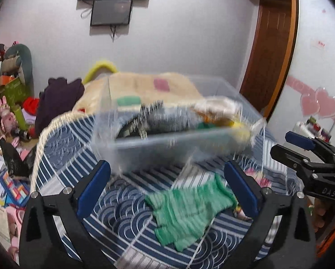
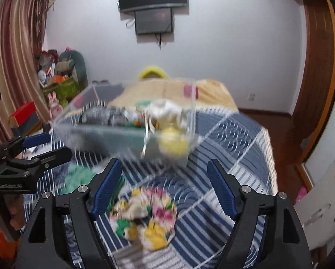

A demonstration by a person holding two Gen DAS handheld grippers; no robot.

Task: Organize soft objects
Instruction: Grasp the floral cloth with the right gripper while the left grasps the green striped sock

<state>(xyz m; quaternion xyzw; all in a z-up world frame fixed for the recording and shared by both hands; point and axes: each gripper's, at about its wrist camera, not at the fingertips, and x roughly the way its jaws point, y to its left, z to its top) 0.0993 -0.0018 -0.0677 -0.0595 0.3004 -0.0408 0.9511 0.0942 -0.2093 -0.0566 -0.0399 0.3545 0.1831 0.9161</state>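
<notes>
A green knitted cloth (image 1: 187, 213) lies on the blue-and-white patterned bed between the fingers of my open, empty left gripper (image 1: 167, 188). A crumpled floral cloth (image 2: 145, 219) in pink, yellow and green lies on the bed between the fingers of my open, empty right gripper (image 2: 165, 188). A clear plastic bin (image 1: 171, 121) stands on the bed beyond both grippers and holds grey, white and yellow soft items; it also shows in the right wrist view (image 2: 124, 125). Both views are motion-blurred. My right gripper (image 1: 301, 150) shows at the right of the left view.
A beige blanket (image 1: 145, 87) with coloured patches covers the far end of the bed. A dark purple garment (image 1: 57, 103) lies at the bed's left. Clutter, boxes and plush toys (image 2: 59, 78) fill the floor on the left. A wooden door frame (image 2: 317, 67) stands at right.
</notes>
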